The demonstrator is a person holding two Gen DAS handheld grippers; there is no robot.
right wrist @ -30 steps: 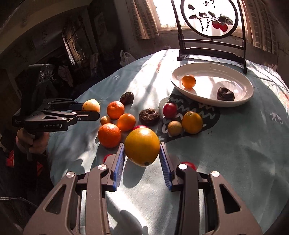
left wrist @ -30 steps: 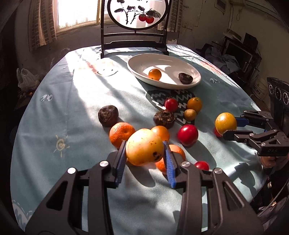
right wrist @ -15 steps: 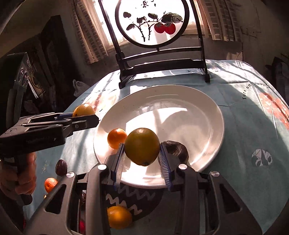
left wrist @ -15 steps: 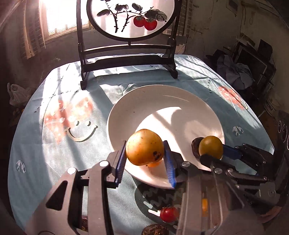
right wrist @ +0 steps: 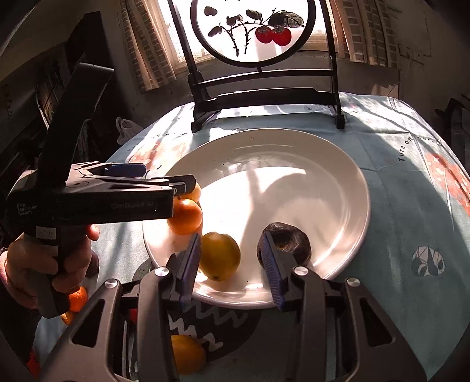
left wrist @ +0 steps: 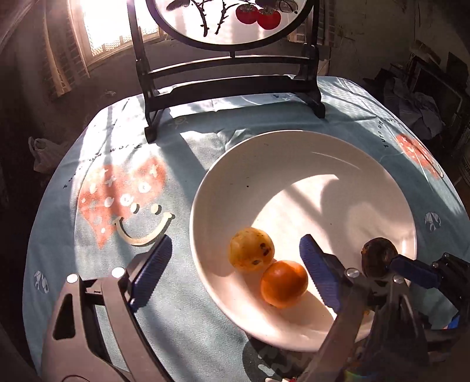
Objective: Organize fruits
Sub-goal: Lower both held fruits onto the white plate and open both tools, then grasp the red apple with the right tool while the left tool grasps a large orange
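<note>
A white plate (left wrist: 367,176) lies on the blue tablecloth; it also shows in the right wrist view (right wrist: 293,152). In the left wrist view a spotted yellow fruit (left wrist: 251,249) and an orange (left wrist: 284,283) rest in the plate between my open left gripper's (left wrist: 235,271) wide jaws. A dark brown fruit (left wrist: 377,255) sits by the right gripper's tip. In the right wrist view my right gripper (right wrist: 232,264) is open, a yellow-green fruit (right wrist: 219,255) lying loose in the plate between its fingers, the dark fruit (right wrist: 289,242) beside the right finger. The left gripper (right wrist: 102,194) hangs over the orange (right wrist: 185,217).
A dark wooden stand with a round painted screen (left wrist: 229,20) stands at the table's far edge behind the plate. Loose oranges (right wrist: 188,354) lie on the cloth near a zigzag mat (right wrist: 211,320) in front of the plate. Clutter lies beyond the table to the right.
Both grippers opened over the plate's near side. The spotted yellow fruit left the left gripper and the yellow-green fruit left the right gripper; both now rest in the plate.
</note>
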